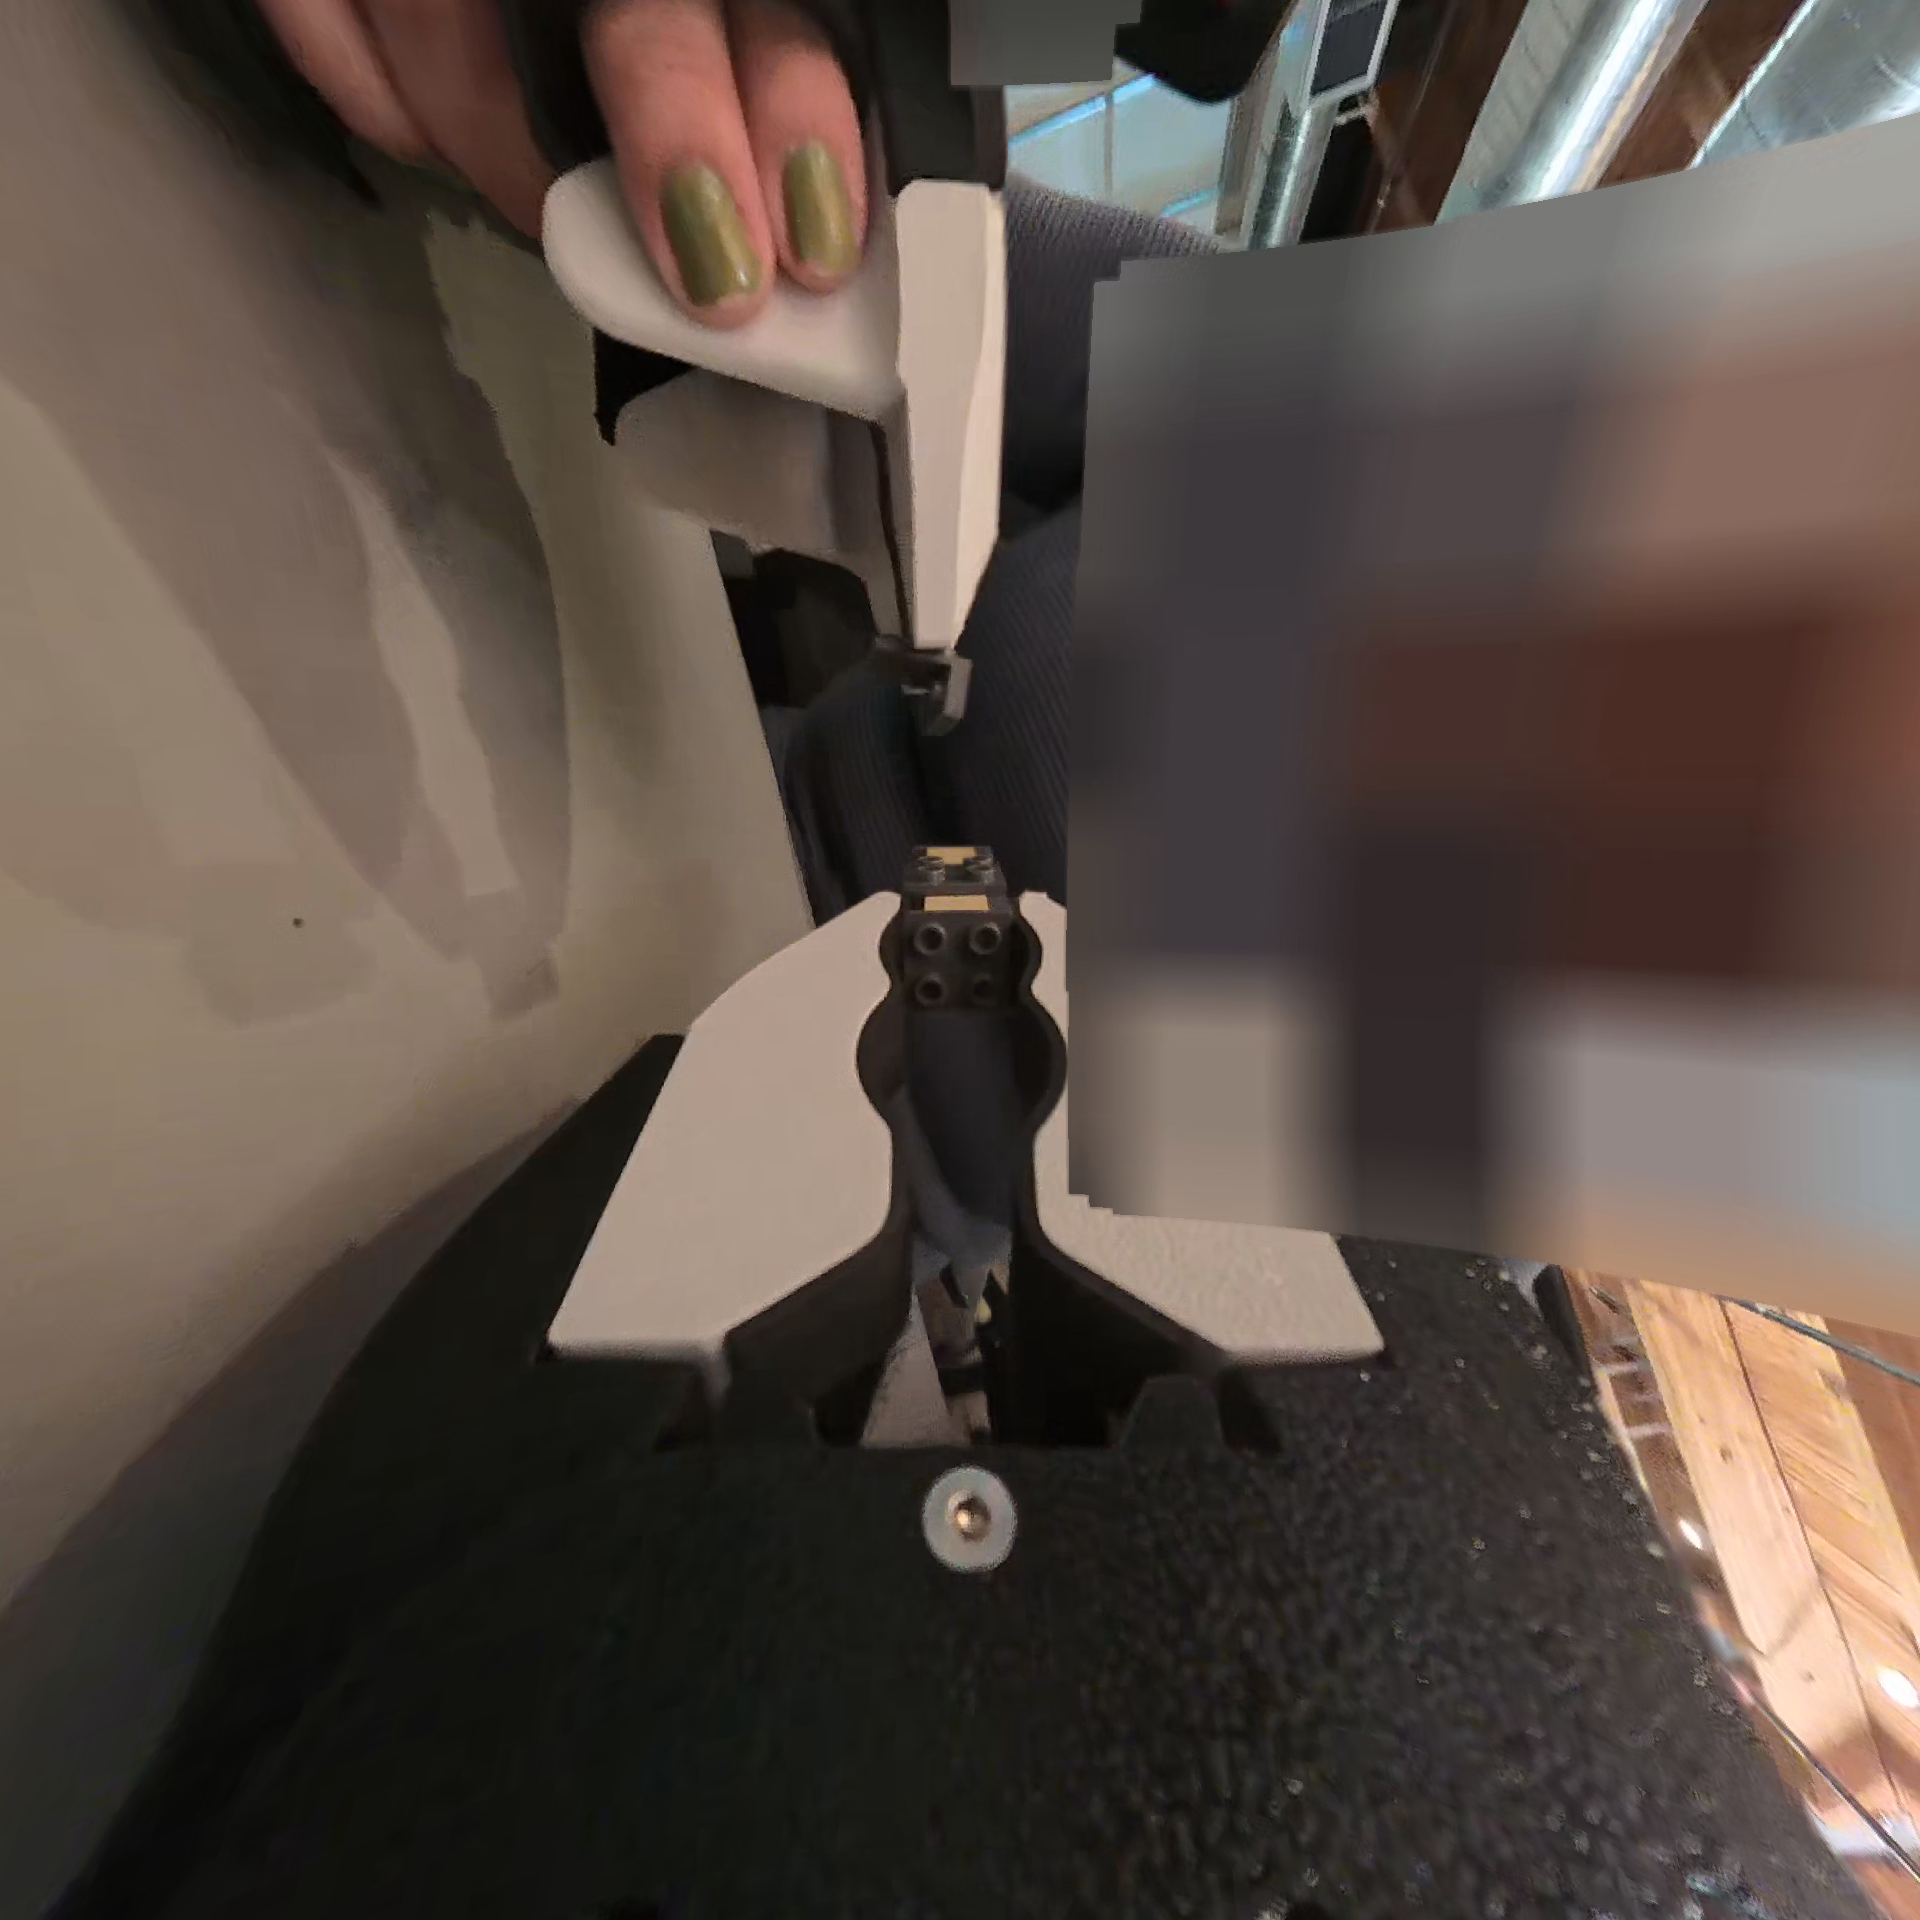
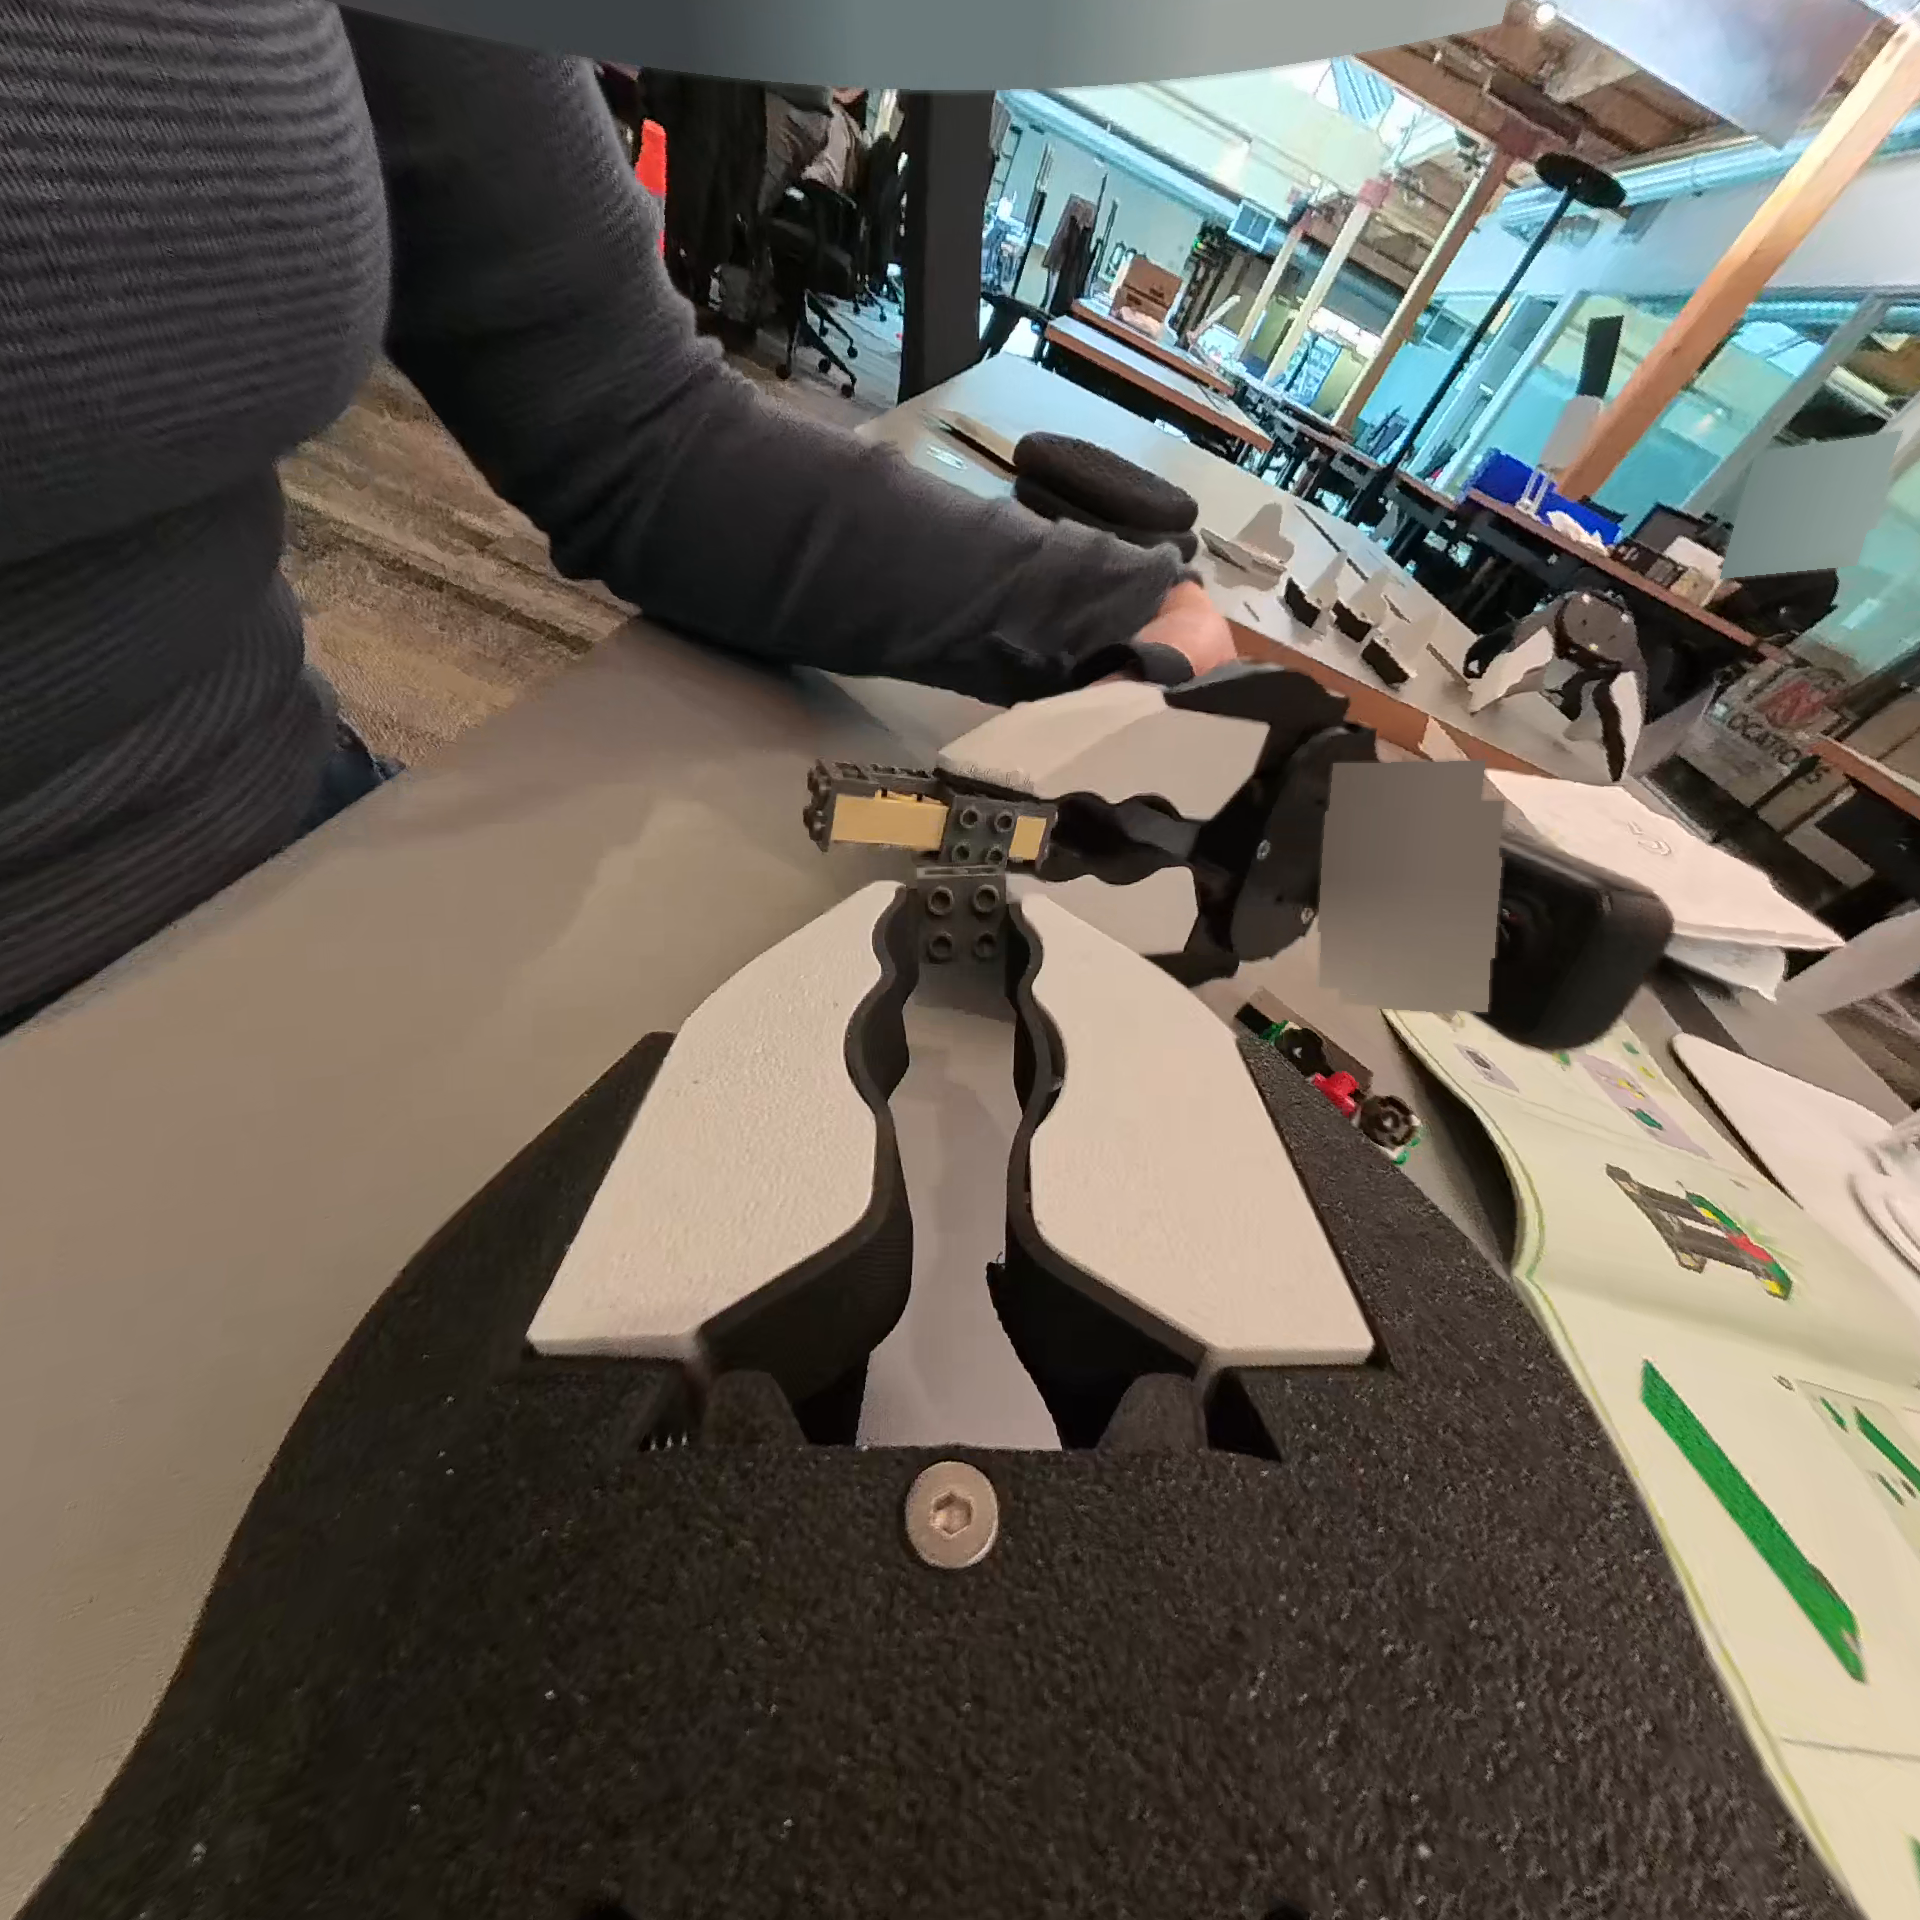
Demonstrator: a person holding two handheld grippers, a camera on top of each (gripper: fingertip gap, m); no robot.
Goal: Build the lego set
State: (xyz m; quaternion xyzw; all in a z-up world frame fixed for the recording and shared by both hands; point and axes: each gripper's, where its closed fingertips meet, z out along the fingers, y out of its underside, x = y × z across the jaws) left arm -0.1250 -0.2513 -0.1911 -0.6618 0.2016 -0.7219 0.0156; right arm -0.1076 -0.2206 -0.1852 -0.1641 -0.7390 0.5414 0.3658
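Our left wrist camera sits just behind the left claw (image 1: 951,956) and looks along its fingers, rolled so the grey table (image 1: 260,727) stands like a wall on the left; the far right claw (image 1: 925,665) hangs near the top. Our right wrist camera rides behind the right claw (image 2: 961,925), close and nearly level across the table (image 2: 312,987) toward the room. Both views share the dark studded lego piece (image 1: 951,961) (image 2: 961,920) at the fingertips, and each shows the other claw (image 2: 1023,821).
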